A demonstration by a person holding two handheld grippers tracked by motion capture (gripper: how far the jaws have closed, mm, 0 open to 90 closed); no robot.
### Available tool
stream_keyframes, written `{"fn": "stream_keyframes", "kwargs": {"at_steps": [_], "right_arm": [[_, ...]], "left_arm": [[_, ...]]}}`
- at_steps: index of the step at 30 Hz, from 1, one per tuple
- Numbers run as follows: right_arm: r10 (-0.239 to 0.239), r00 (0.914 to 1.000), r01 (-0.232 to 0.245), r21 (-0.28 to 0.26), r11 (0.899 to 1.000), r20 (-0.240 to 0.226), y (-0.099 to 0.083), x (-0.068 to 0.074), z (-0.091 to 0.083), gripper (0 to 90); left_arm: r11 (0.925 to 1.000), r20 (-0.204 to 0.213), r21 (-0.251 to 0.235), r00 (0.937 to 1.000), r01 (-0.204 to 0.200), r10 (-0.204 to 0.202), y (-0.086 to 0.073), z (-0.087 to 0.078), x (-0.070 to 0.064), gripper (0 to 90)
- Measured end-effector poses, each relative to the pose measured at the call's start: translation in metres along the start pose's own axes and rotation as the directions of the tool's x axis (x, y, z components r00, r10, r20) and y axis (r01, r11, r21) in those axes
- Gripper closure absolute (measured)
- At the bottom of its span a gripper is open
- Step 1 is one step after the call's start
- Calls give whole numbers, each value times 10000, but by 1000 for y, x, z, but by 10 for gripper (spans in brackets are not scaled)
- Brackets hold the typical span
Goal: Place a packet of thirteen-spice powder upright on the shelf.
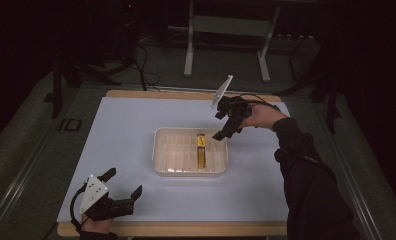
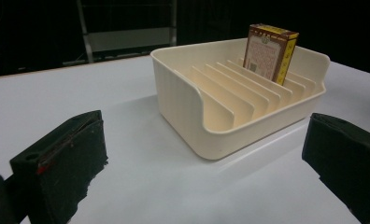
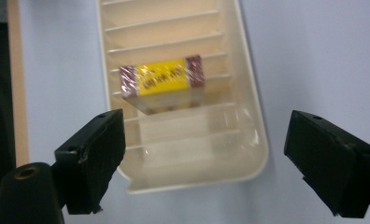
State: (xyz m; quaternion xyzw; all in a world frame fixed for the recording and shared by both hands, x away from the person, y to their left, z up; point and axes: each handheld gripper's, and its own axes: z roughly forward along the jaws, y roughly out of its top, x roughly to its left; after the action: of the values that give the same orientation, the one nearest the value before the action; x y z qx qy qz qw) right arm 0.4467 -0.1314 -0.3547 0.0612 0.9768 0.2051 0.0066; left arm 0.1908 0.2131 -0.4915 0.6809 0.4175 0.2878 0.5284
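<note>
Right hand-held gripper (image 3: 204, 163) gapes wide, empty, above the box (image 3: 162, 84).

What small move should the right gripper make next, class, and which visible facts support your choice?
Probably lift the right gripper a little further up and away from the slotted tray. Its fingers stand wide apart with nothing between them, and the yellow box already stands upright in one slot. The left gripper rests open near the table's front edge.
</note>
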Motion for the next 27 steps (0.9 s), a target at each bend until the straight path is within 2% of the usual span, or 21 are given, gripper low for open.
{"fn": "stream_keyframes", "kwargs": {"at_steps": [2, 5, 7, 11, 14, 15, 19, 27], "right_arm": [[346, 9992, -347, 39, 9994, 208, -7, -2, -1, 124], [537, 9983, -534, -121, 9985, 209, -15, -4, -1, 121], [931, 9956, -930, -221, 9954, 57, -19, -6, -1, 130], [1415, 9898, -1406, -437, 9891, 185, -29, -9, 1, 132], [1459, 9891, -1446, -511, 9882, 212, -31, -9, 2, 133], [1654, 9859, -1634, -682, 9842, 256, -39, -8, 4, 134], [2043, 9786, -2013, -954, 9749, 231, -50, -7, 8, 135], [2661, 9638, -2612, -1369, 9555, 183, -76, -4, 14, 138]], "left_arm": [[10000, -3, 7, 10000, -9, 9, 0, 0, 0, 0], [10000, -6, 15, 10000, -17, 17, 0, 0, 0, 0], [10000, -9, 20, 10000, -17, 17, 0, 0, 0, 0], [10000, -8, 18, 10000, -11, 11, 0, 1, 0, 0], [10000, -13, 21, 10000, -7, 7, 0, 1, 0, 0], [10000, -9, 9, 10000, 0, 0, 0, 1, 0, 0], [10000, 19, 70, 10000, -9, 9, 0, 1, 0, 0], [10000, -12, -2, 10000, 26, -26, 0, 1, 0, 0]]}}
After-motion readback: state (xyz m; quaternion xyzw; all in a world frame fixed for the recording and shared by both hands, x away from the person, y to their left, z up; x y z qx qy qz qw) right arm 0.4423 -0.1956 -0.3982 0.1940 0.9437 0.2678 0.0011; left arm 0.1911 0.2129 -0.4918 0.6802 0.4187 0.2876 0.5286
